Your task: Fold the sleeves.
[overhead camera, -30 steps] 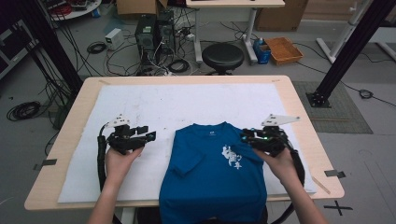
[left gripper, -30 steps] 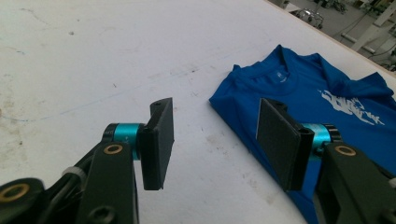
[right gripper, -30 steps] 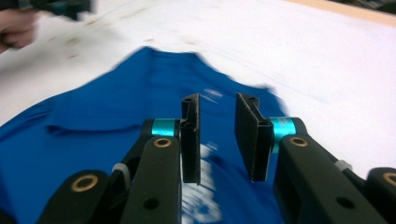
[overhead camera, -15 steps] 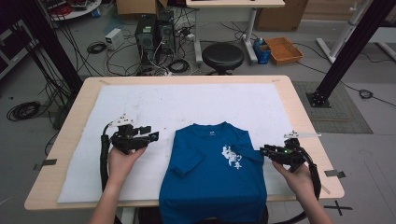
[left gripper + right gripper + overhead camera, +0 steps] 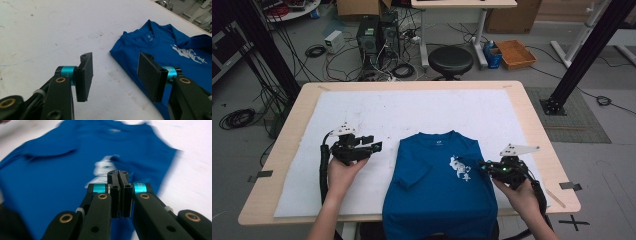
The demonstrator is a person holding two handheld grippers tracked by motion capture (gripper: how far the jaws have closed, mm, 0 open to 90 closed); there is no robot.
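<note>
- At the near edge of the bench, two forearms are seen coming in, each hand holding a gripper.
- The right gripper is held near the near right corner, over the right edge of the shirt. In the right gripper view its jaws are seen pressed flat together with nothing between them, the blurred blue cloth lying beyond.
- The left gripper is held toward the near left part of the white sheet, just beside the shirt's left edge. In the left gripper view its jaws are seen standing wide apart, empty, with the sheet between them.
- A blue T-shirt is laid face up at the middle of the near edge, collar pointing away; its hem hangs over that edge. A white print is seen on the chest, and both sleeves are folded in.
- The white sheet covers most of the bench top, leaving a wooden border.
- Beyond the far edge, on the floor, a black round stool, computer towers with cables, and a cardboard tray are seen.
</note>
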